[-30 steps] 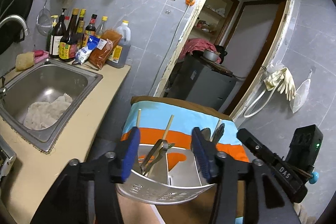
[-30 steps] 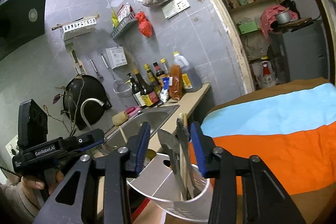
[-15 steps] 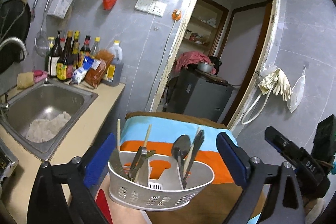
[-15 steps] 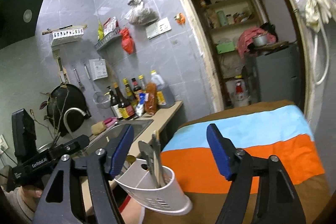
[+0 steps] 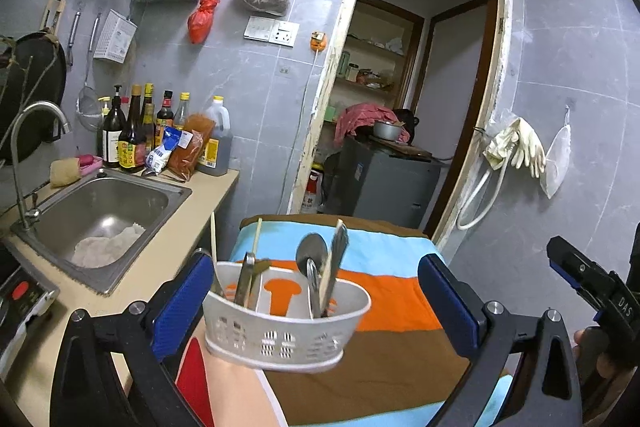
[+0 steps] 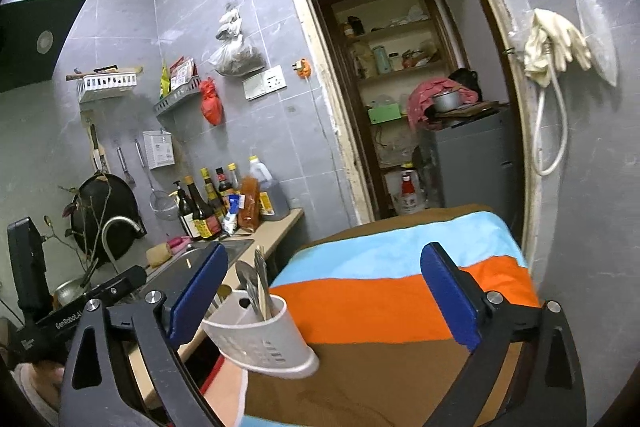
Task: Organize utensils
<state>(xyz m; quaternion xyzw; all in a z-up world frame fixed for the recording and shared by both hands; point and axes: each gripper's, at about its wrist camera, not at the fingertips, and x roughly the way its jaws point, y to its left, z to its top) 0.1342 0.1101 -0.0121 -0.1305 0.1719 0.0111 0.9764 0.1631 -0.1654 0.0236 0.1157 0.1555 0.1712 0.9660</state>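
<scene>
The white utensil caddy (image 5: 286, 323) stands on the striped cloth (image 5: 396, 291) right of the desk (image 5: 172, 247), spoons and chopsticks upright inside — sorting looks finished. Left hand-held gripper (image 5: 316, 307) and right hand-held gripper (image 6: 324, 301) are opening wide, pads off it.

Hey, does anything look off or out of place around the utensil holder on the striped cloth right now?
Yes. The white utensil holder sits right at the near corner of the striped cloth, so it could tip. Both sets of jaws are opening, clear of it. The utensils stand upright inside; nothing spilled.
</scene>
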